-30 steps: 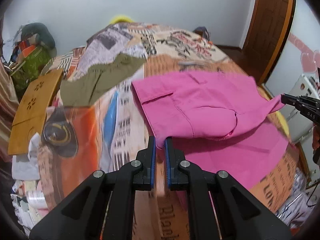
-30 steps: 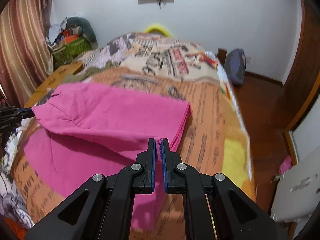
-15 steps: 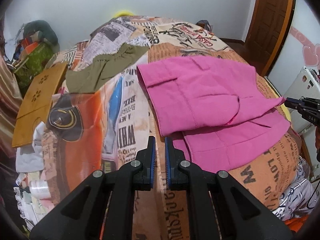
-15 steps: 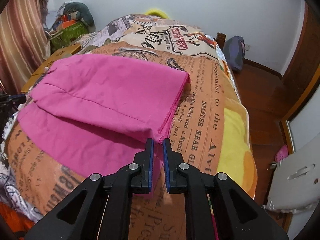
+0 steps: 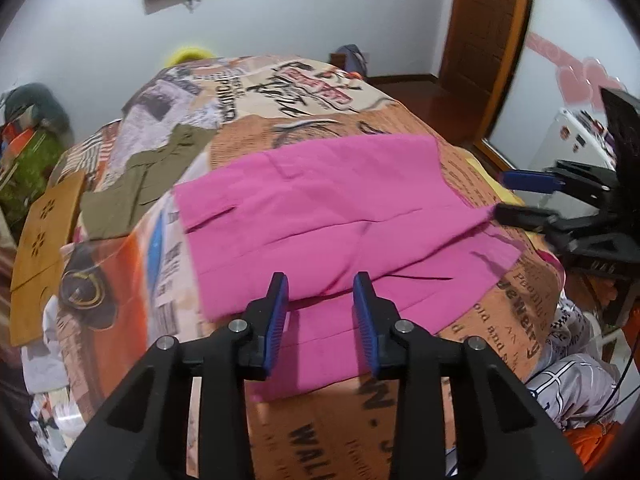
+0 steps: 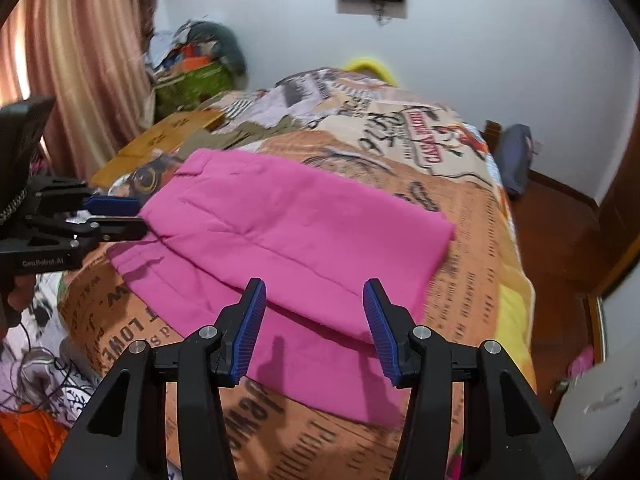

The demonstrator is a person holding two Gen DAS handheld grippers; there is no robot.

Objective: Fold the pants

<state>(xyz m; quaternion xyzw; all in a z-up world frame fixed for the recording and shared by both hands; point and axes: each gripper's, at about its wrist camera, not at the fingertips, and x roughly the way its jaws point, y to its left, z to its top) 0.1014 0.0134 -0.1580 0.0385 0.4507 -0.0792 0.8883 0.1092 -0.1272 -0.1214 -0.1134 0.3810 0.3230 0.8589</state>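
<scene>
The pink pants (image 5: pixel 320 208) lie folded over on the bed, an upper layer resting on a lower layer that sticks out toward me; they also show in the right wrist view (image 6: pixel 304 232). My left gripper (image 5: pixel 321 300) is open and empty, just above the near edge of the fold. My right gripper (image 6: pixel 314 312) is open and empty over the other end of the pants. Each gripper shows in the other's view, the right one (image 5: pixel 516 198) and the left one (image 6: pixel 120 216), both with jaws apart at the pants' edge.
The bed has a newspaper-print orange blanket (image 5: pixel 400 432). Olive-green clothing (image 5: pixel 148 176) lies beyond the pants on the left. A wooden board (image 5: pixel 44 240) leans at the bed's left side. A pile of clutter (image 6: pixel 196 64) sits by the curtain. A wooden door (image 5: pixel 492 40) stands at the right.
Both grippers were shut on the pants' corners, lowered the folded layer onto the bed, then let go and opened. The pants now lie flat.
</scene>
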